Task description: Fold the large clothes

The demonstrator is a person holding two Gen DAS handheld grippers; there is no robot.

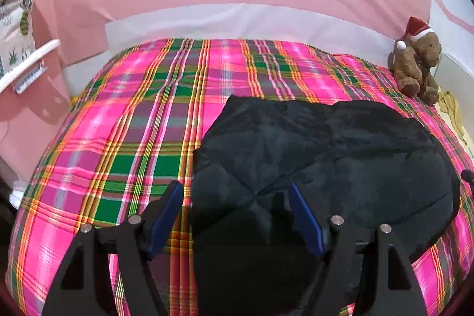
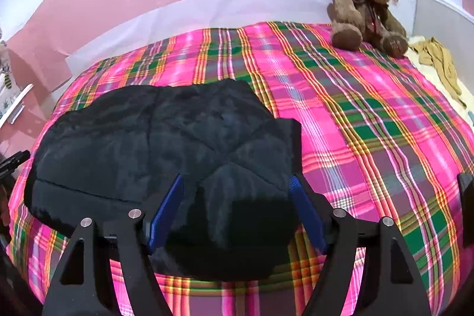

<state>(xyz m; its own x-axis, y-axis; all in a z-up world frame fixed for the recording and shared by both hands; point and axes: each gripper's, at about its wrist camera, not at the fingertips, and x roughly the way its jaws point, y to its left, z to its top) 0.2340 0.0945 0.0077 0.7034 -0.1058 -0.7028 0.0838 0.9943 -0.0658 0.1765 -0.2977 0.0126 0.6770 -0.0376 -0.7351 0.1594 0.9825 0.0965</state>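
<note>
Two grippers hang over a bed [image 1: 97, 156] spread with a bright pink, green and orange plaid cover, and both stand with their blue-padded jaws wide apart, holding nothing. A black quilted garment [image 1: 326, 156] lies bunched and partly folded on the cover, near the bed's near edge and about midway along it — its puffy panels meet in stitched seams. The left gripper [image 1: 235, 191] sits above the garment's left end, one finger over bare plaid and the other over black fabric; whether the tips touch the cloth cannot be told. The right gripper [image 2: 237, 182] frames the garment's right end [image 2: 166, 144] the same way. A brown teddy bear [image 2: 367, 5] in a red Santa hat sits at the bed's far right corner, well apart from the garment, with a crumpled tan cloth [image 2: 438, 61] just beside it.
</note>
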